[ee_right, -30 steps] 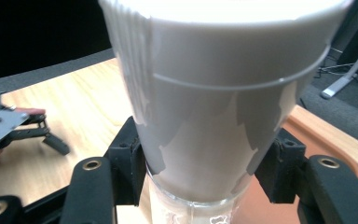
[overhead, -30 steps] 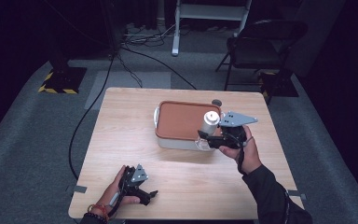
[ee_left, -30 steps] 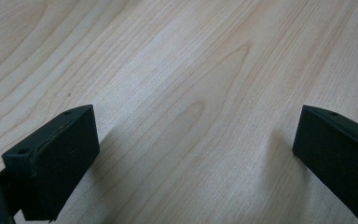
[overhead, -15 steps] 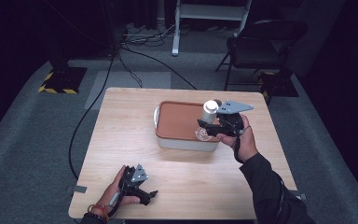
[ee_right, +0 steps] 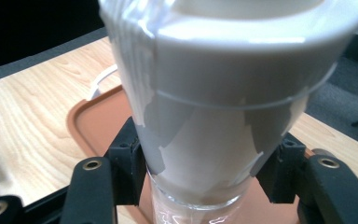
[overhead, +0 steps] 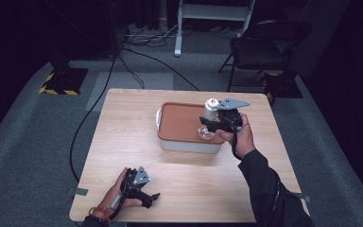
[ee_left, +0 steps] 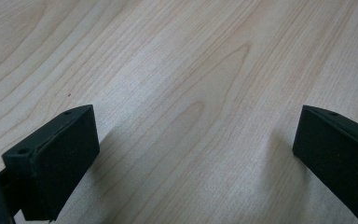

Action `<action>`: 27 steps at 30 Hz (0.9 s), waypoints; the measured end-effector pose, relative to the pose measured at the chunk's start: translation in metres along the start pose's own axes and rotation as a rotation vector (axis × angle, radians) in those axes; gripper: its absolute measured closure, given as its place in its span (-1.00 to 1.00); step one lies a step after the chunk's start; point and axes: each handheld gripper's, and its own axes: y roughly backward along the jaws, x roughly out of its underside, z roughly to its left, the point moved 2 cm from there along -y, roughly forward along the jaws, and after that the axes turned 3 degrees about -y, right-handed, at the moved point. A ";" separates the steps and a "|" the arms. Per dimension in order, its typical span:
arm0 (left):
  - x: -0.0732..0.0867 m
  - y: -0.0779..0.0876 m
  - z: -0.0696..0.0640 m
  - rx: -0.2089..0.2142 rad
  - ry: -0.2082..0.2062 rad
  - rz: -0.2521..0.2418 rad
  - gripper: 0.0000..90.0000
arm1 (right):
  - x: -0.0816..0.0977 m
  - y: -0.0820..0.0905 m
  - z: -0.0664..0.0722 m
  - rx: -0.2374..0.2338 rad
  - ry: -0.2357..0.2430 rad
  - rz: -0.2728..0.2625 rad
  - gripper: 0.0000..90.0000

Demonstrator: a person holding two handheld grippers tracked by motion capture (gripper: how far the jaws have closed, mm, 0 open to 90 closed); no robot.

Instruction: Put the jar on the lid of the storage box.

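while left gripper (overhead: 144, 194) idles wide on surface (overhead: 123, 127), right gripper (overhead: 211, 124) fingers (ee_right: 126, 163) clamp cup (ee_right: 214, 107) above box lid (overhead: 182, 124), likely carrying.

your left side of the wooden table (overhead: 123, 137) lies bare and passable; right of centre, a lidded white container (overhead: 186, 137) blocks the way.

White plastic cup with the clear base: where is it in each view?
High view: the white plastic cup with a clear base is right of centre, held over the terracotta-lidded white box by the right gripper.
Left gripper view: not in it; open jaws over bare light wooden table.
Right gripper view: centre, close up, between the jaws.
Shared landmark: the box lid.
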 end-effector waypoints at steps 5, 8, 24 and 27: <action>0.000 0.000 0.000 0.000 0.000 0.000 -1.00 | 0.004 -0.009 -0.006 0.002 -0.027 0.005 -0.04; 0.000 0.000 0.000 0.000 0.000 0.000 -1.00 | 0.007 -0.014 -0.008 0.005 -0.039 0.014 -0.04; 0.000 0.000 0.000 0.000 0.000 0.000 -1.00 | 0.010 -0.020 -0.013 0.003 -0.070 -0.004 -0.06; 0.000 0.000 0.000 0.000 0.000 0.000 -1.00 | 0.011 -0.020 -0.013 0.003 -0.070 -0.005 -0.06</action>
